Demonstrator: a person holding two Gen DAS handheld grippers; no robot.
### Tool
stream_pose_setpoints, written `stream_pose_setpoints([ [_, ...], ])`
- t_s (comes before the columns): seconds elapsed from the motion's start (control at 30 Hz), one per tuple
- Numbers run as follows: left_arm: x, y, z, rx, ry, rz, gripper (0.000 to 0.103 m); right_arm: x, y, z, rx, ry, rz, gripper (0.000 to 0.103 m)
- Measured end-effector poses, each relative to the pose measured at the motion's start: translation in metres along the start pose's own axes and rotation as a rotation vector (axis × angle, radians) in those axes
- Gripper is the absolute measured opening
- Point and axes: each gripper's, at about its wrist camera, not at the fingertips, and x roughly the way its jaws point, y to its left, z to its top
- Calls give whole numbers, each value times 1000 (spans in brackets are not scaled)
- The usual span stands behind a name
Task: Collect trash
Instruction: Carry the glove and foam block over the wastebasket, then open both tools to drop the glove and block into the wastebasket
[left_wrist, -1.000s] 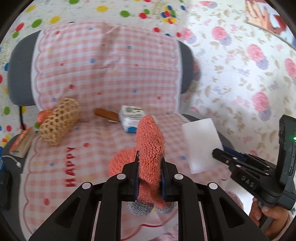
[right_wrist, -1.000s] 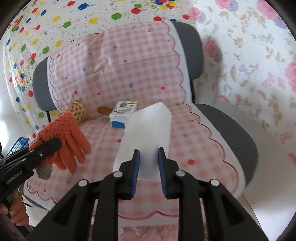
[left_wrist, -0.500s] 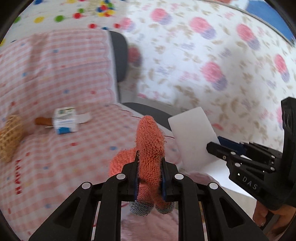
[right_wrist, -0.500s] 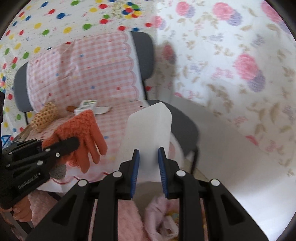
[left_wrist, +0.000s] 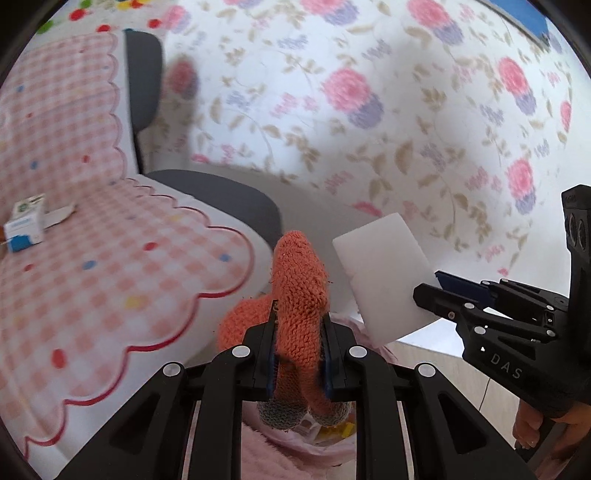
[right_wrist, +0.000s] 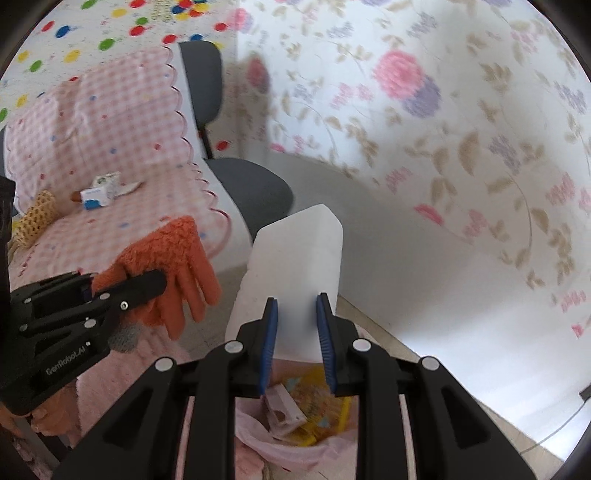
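Note:
My left gripper (left_wrist: 298, 350) is shut on an orange knitted glove (left_wrist: 300, 291), which also shows in the right wrist view (right_wrist: 173, 258). My right gripper (right_wrist: 296, 332) is shut on a white foam block (right_wrist: 295, 266), which shows in the left wrist view (left_wrist: 384, 280) too. Both are held off the chair's right front edge, above a pink-lined trash bin (right_wrist: 295, 443) holding yellow and pink packaging. A small blue-and-white carton (right_wrist: 101, 190) and a mesh-wrapped item (right_wrist: 35, 218) lie on the chair seat.
The chair (right_wrist: 251, 184) has a pink checked cover (left_wrist: 92, 277). A floral cloth (right_wrist: 443, 129) hangs behind and to the right. Pale floor (right_wrist: 461, 387) lies to the right of the bin.
Both grippers have swung right and away from the chair seat with the glove and the foam block in them. The trash bin has come into view below them.

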Motion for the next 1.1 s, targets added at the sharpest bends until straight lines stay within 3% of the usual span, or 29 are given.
stream_pose_setpoints([
  [0.43,44,-20,-2,63,71,-28,25,27,-37,-14,59,73,-22,24],
  [0.5,46,-19,-2,55,83,-31,30,33,-40,-16,71,88,-21,25],
  [0.6,47,-14,0,36,89,-38,52,36,-42,-16,74,91,-29,27],
  [0.63,47,-12,1,29,91,-41,62,37,-43,-16,75,93,-32,29],
  [0.67,46,-10,2,23,93,-50,64,37,-43,-16,76,92,-34,37],
  [0.8,37,0,6,-10,78,-39,64,32,-44,-12,74,73,-38,41],
  [1.1,-8,26,12,-51,-14,79,64,24,-29,1,55,37,-6,41],
])
